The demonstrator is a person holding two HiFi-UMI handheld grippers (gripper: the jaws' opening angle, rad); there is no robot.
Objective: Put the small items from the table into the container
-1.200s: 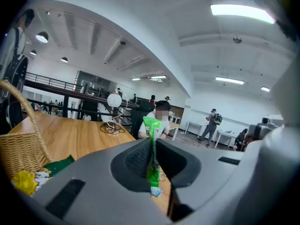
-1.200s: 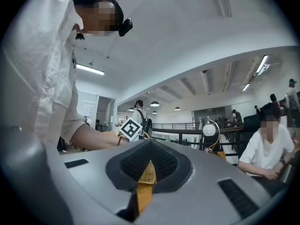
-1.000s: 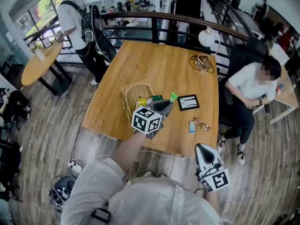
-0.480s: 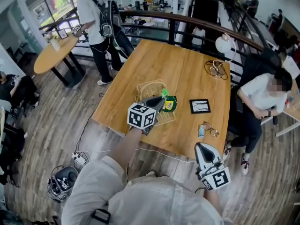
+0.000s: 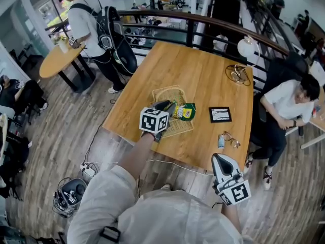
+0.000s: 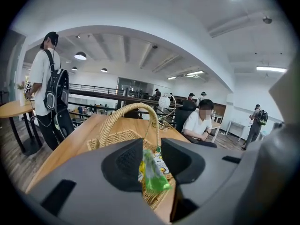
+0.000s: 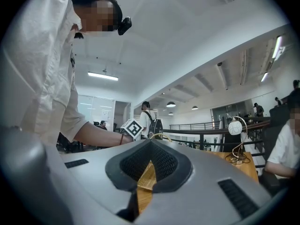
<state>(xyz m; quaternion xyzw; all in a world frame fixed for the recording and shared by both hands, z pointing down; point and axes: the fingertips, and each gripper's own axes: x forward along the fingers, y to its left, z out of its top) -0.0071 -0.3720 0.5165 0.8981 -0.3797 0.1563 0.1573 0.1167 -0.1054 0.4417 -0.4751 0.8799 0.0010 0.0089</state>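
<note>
A wooden table [image 5: 203, 75] in an open-plan office holds a woven wicker basket [image 5: 170, 92] with a hoop handle. The left gripper [image 5: 164, 105] hangs over it, jaws opening, the green-and-yellow snack packet [image 5: 184, 111] loose between them at the basket's right rim. The right gripper [image 5: 221, 159], closed and empty, is off the table's near edge

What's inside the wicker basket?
A green-and-yellow snack packet lies in the wicker basket, its corner between the left gripper's opening jaws. Anything beneath it is covered.
</note>
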